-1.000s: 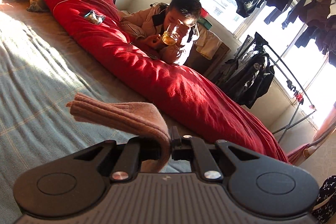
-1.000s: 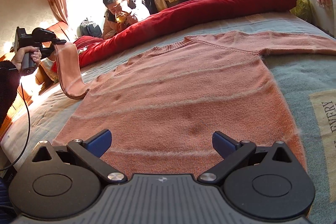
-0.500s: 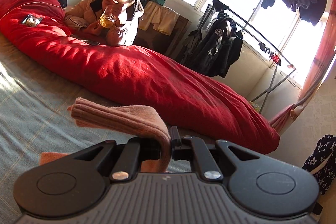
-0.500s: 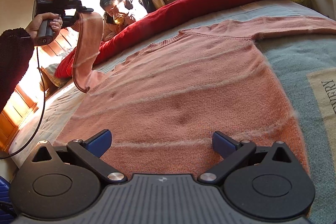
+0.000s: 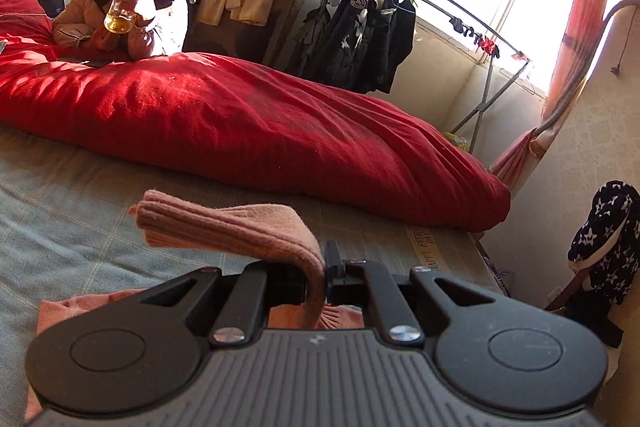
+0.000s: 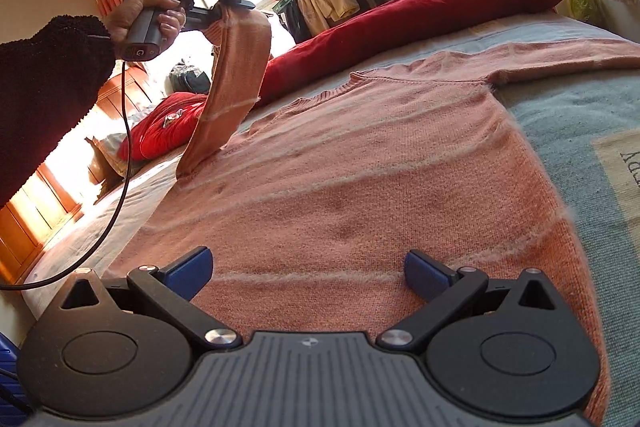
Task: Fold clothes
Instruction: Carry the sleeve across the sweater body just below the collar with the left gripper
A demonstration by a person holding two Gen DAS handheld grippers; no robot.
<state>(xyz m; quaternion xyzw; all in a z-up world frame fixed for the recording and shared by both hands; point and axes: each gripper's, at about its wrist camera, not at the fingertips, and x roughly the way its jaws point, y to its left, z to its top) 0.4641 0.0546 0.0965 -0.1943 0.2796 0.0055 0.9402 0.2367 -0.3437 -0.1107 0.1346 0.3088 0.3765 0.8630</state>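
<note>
Our pink sweater (image 6: 360, 163) lies flat on the bed (image 6: 568, 107), front side spread out, with thin pale stripes going across it. One sleeve (image 6: 236, 75) is lifted up off the bed. It hangs in a long strip from our left gripper (image 6: 224, 1), and its low end joins the sweater at the shoulder. The other sleeve (image 6: 560, 53) lies flat and reaches out toward the far side of the bed.

In the left wrist view, our left gripper (image 5: 323, 273) is pinched tight on the cuff (image 5: 224, 223) of that sleeve. The ribbed end sticks out past the fingers and folds over them. Our left hand (image 6: 148, 15) holds the gripper's handle, and a dark fuzzy sleeve (image 6: 44, 95) covers the arm. A black cable (image 6: 120, 187) hangs down from the handle.

Our right gripper (image 6: 308, 271) is low over the bottom part of the sweater. Its blue fingertips (image 6: 192, 267) stand wide apart and hold nothing.

A long red quilt (image 5: 248, 115) lies rolled along the far edge of the bed. Behind it a person (image 5: 132, 7) leans on the quilt and drinks from a glass mug (image 5: 118, 17). Dark jackets (image 5: 360, 35) hang on a rack by the bright window.
</note>
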